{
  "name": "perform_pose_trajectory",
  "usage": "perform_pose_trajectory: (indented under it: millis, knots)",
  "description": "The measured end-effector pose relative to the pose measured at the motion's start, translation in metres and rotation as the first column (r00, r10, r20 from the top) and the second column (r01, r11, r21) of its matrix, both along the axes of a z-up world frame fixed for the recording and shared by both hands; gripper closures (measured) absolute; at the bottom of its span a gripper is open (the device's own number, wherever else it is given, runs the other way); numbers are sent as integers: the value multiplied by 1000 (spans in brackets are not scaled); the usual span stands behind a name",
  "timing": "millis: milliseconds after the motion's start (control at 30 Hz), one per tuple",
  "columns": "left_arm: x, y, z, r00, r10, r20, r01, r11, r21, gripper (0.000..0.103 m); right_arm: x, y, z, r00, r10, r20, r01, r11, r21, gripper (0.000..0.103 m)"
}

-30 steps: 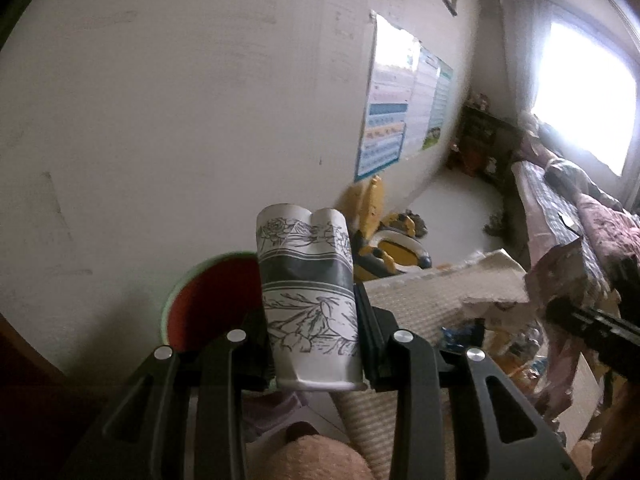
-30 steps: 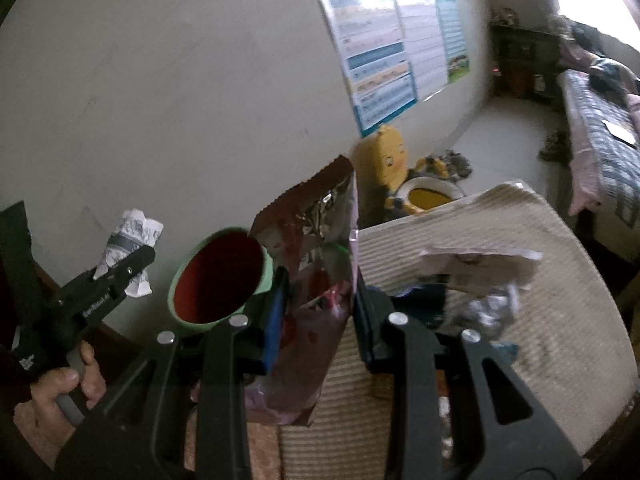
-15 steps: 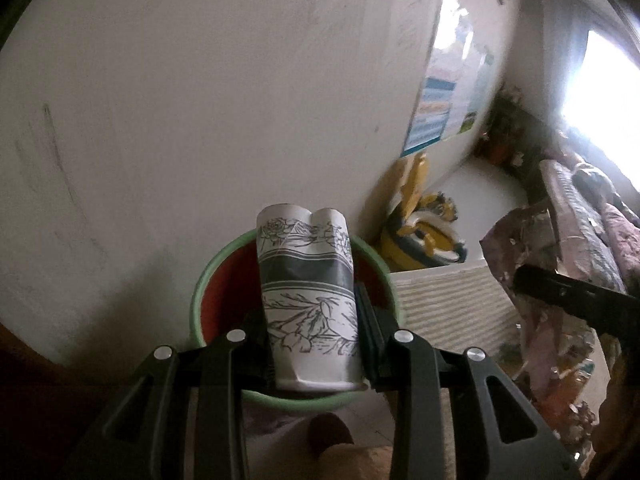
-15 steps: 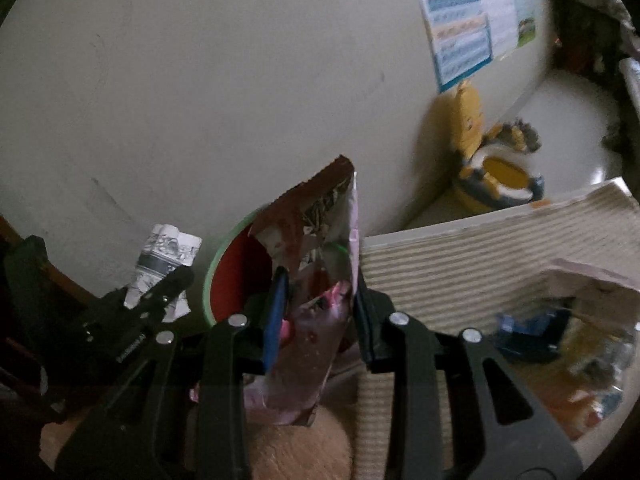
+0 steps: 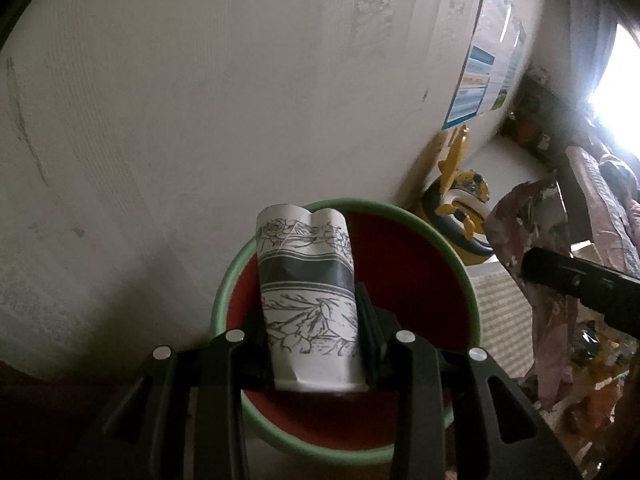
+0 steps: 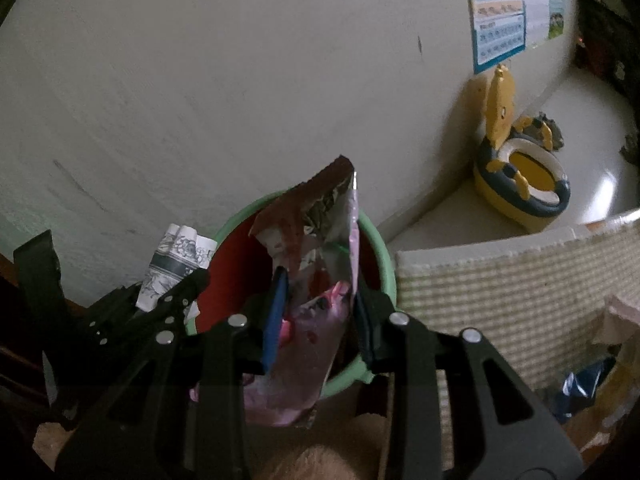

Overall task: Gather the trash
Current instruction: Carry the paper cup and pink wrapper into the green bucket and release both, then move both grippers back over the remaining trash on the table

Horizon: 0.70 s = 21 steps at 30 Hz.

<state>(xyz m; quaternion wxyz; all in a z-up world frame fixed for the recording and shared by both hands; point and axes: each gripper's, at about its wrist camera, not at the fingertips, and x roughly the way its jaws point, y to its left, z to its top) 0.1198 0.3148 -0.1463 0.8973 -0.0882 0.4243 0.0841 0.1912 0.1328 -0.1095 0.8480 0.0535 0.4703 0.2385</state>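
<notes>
Pale wall (image 5: 200,100) behind a green-rimmed red bin (image 5: 460,264). Left tool (image 5: 314,332) clamps a crushed paper cup (image 5: 306,292) at mid-body above the bin mouth; right tool (image 6: 316,316) pinches a foil snack wrapper (image 6: 312,248) over it. Both items look light, easily deformed; the foil probably slippery.

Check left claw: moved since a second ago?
Yes. The left claw, shut on the paper cup, came over the green bin, which earlier sat off to its left.
</notes>
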Motion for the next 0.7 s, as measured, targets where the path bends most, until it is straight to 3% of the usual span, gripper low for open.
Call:
perform_pose_trajectory:
  millis: [233,467,700]
  knots:
    - [1,8,-5,1000,13,5,-13,1000,7,52,7,2,-10,1000,14,-6,-14,1000,5,64]
    - [-1,6,-3,1000,20,8,-20,1000,15,51,3,4,-7,1000,26,8,-26,1000,-7,60]
    - [-24,-8,20,998,38,45,-40,998,48,51,-30,-15,12,999,19,51,-18,1000,-16,60]
